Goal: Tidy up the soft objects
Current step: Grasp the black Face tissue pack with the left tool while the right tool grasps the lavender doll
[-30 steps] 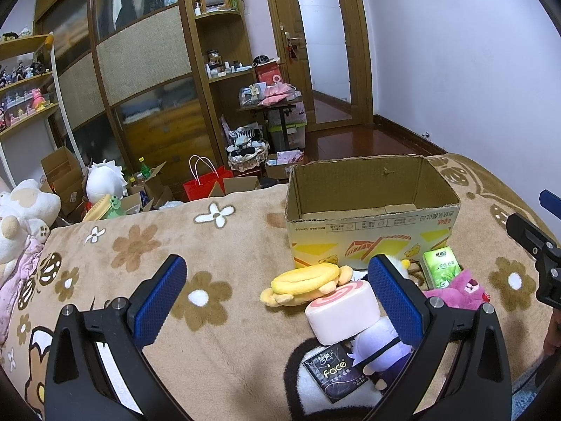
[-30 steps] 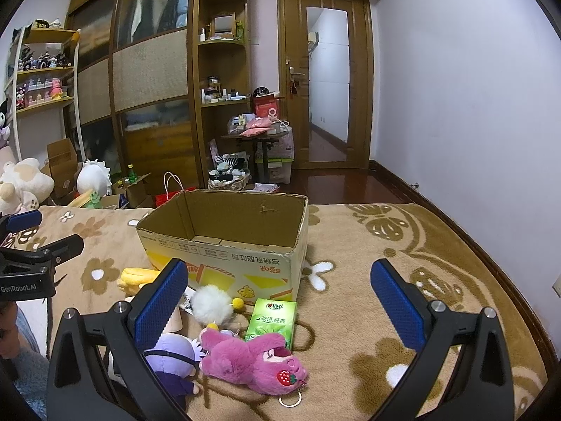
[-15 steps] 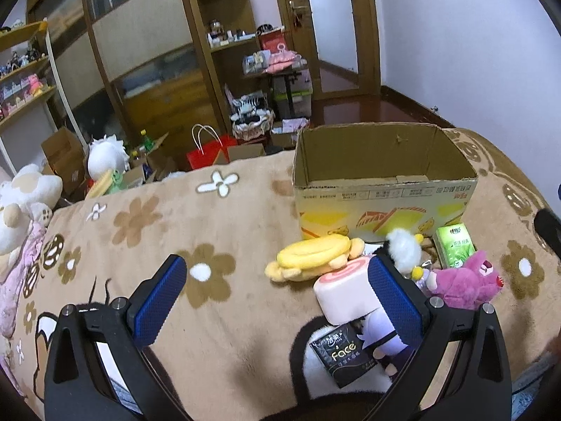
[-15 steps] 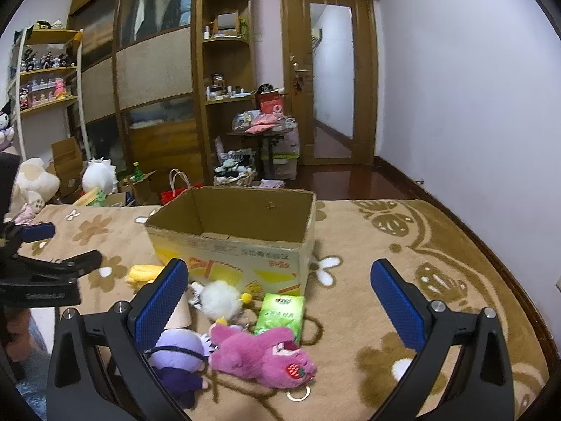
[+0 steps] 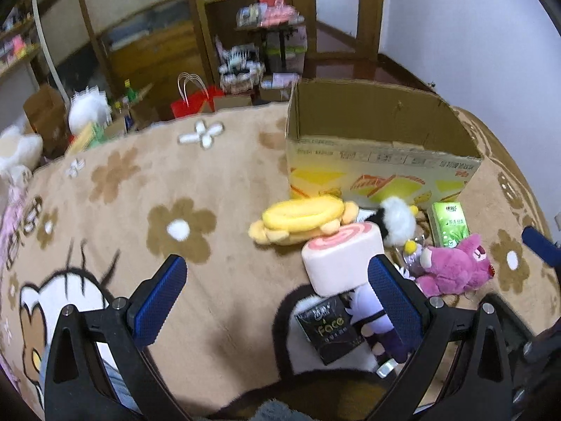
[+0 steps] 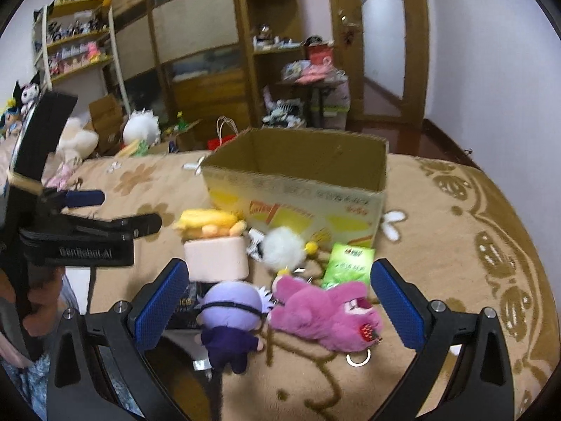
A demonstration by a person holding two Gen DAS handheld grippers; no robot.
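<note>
One cardboard box (image 6: 298,189) stands open at frame centre on a flower-patterned blanket (image 5: 182,217); its floor is hidden. Shelves (image 6: 75,52) fill the upper left. Below the box, the pink plush (image 6: 326,312) lies lengthwise left-right, between the wide-open right gripper (image 6: 280,298). The left gripper (image 5: 280,294) is spread too, empty.

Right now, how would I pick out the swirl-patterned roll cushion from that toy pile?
Find the open cardboard box on the flowered blanket; the toys lie heaped before its printed front. The roll cushion is the pale pink block beside the yellow plush, alone in having flat sides and a red spiral end.
</note>
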